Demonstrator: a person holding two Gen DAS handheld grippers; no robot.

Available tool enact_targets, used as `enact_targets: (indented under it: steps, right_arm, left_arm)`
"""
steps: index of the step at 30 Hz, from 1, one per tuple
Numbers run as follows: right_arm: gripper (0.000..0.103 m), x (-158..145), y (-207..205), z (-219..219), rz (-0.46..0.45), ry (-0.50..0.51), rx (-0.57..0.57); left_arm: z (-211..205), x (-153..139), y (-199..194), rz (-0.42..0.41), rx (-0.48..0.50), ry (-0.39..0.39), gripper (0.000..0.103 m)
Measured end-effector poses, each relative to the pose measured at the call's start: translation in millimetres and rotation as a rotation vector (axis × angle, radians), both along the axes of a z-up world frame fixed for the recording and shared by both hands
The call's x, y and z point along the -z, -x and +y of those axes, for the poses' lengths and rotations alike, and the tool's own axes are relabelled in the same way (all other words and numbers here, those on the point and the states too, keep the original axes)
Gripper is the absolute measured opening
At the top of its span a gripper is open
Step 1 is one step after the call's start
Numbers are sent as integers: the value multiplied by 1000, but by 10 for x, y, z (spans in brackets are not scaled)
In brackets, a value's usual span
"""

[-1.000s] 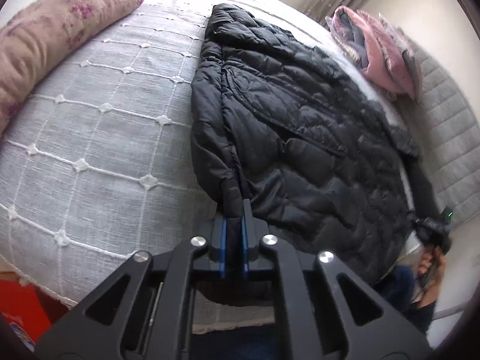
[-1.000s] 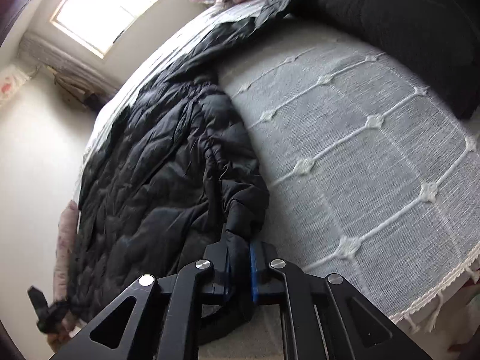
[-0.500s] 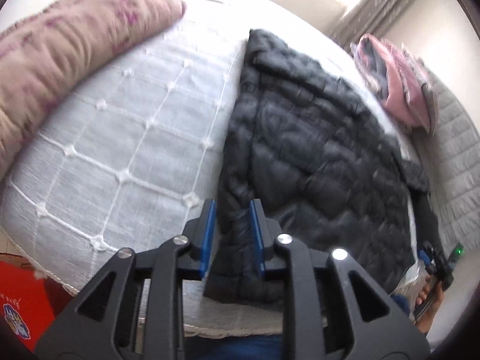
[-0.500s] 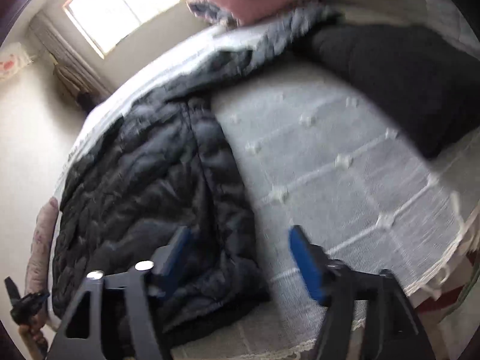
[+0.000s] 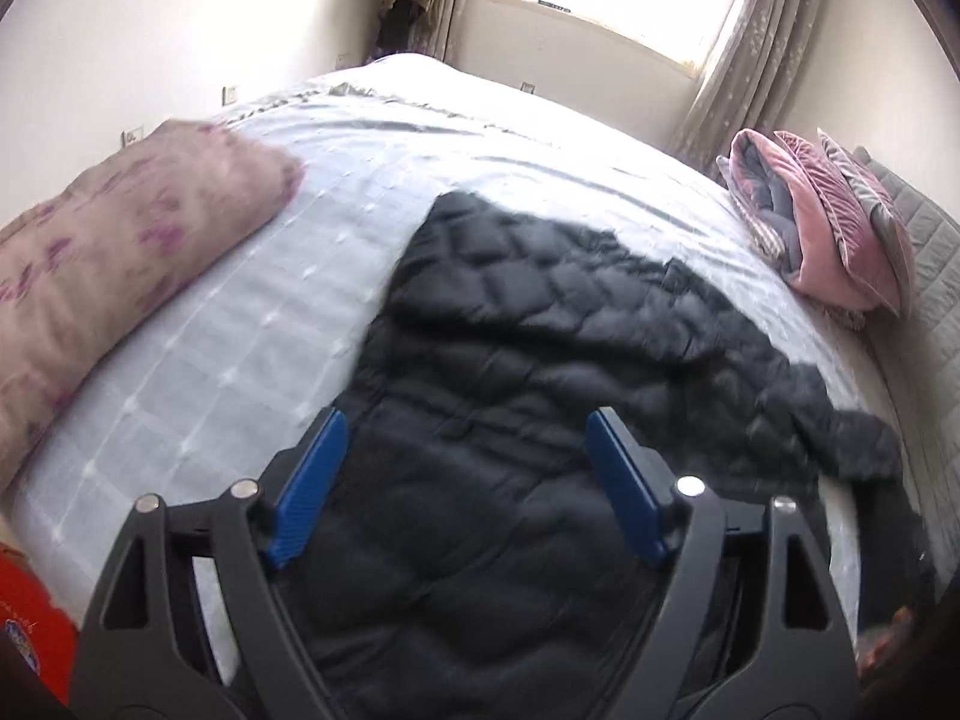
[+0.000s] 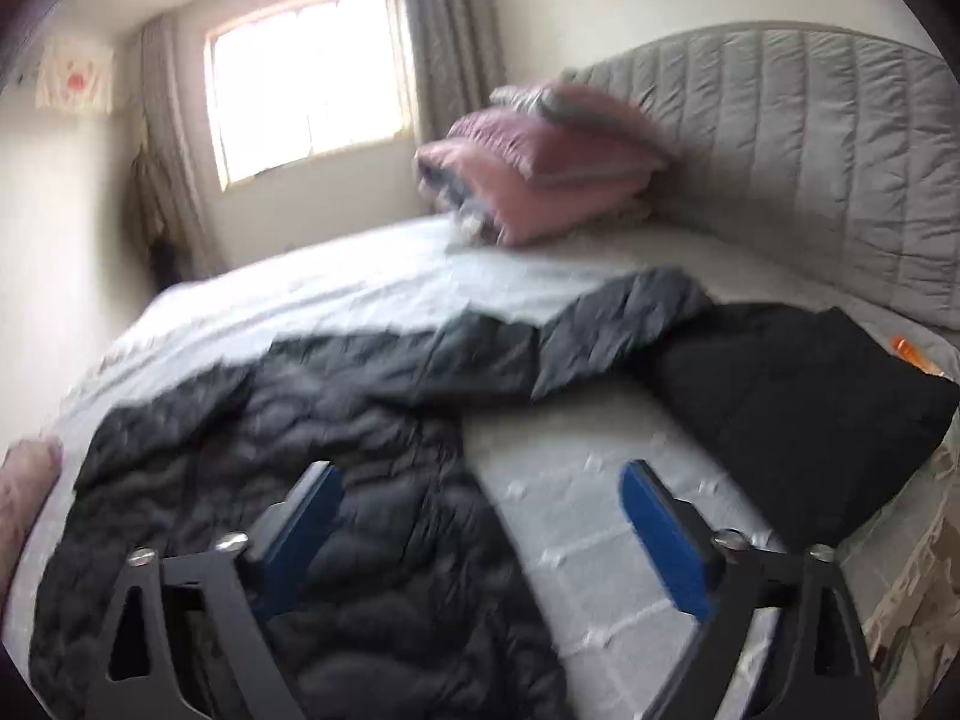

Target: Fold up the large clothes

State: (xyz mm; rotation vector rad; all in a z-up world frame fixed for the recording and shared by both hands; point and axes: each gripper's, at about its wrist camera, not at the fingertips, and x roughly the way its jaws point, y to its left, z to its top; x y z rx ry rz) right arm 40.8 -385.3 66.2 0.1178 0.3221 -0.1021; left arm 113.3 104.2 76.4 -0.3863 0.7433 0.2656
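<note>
A black quilted puffer jacket (image 5: 540, 360) lies spread flat on the white bedspread (image 5: 252, 360), and it fills the lower left of the right wrist view (image 6: 288, 450). My left gripper (image 5: 465, 480) hovers above the jacket's near hem. Its jaws are opening wide, with nothing pinched between the blue pads (image 5: 309, 483). My right gripper (image 6: 480, 534) is raised over the jacket's right edge. Its jaws are opening too and hold nothing; the right pad (image 6: 663, 540) hangs over bare bedspread (image 6: 600, 516).
A pink floral bolster (image 5: 120, 264) lies left of the jacket. Folded pink and grey bedding (image 6: 540, 162) sits by the padded grey headboard (image 6: 810, 150). Another black garment (image 6: 810, 402) lies at the right. A window (image 6: 306, 78) and curtains stand beyond the bed.
Both grippers were shut on the jacket's near edge a second ago. They have let go, spread wide and lifted, tilting up toward the room. The jacket now lies flat.
</note>
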Motion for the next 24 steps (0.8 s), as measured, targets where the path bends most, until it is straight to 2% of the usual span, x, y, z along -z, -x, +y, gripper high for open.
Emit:
enact_targets:
  steps: [1,2,3,4,6,8,11,13,15,19,21,23,24]
  right_arm:
    - [103,34,-119,-127,-36,-27,0]
    - [103,103,-296,-231,-9,-57,-25]
    - [102,189,-523,-398,79,-111,-47]
    - [102,272,-707,-614,160,-188,6]
    - [102,290,-771,-901,124,-278,75]
    - [103,237,-853,-1098,96,-305,103]
    - [103,249,-1145,-1434,119,-426,98]
    - [103,337,-1383,-1661,132,-570,89]
    - [102,427,-1608,-1888,99,-747,24]
    - [99,530,-1936,-2171,23,-951,-3]
    - [93,502,-2101,-2280,55,-982,41]
    - [89,398,-2287,-2278,105,-917,61]
    - [79,352,-2382,-2243,125,-871,60]
  left_arm:
    - [-58,-2,-141,-11,11,3,89]
    - [-115,-6,-222,-14,20,2,95]
    - [-166,18,-322,-11,27,1,95]
    - [-221,69,-436,0,35,6,95]
    - [-296,200,-611,22,56,37,95]
    - [-322,383,-755,42,49,78,95]
    - [-390,701,-889,100,6,55,95]
    - [-449,911,-948,154,5,15,95]
    - [-453,1006,-965,191,17,27,95]
    - [-401,971,-884,144,23,73,95]
    - [-435,1006,-926,174,60,71,95]
    - [-465,1013,-953,186,91,63,95]
    - [-479,1014,-971,194,98,51,95]
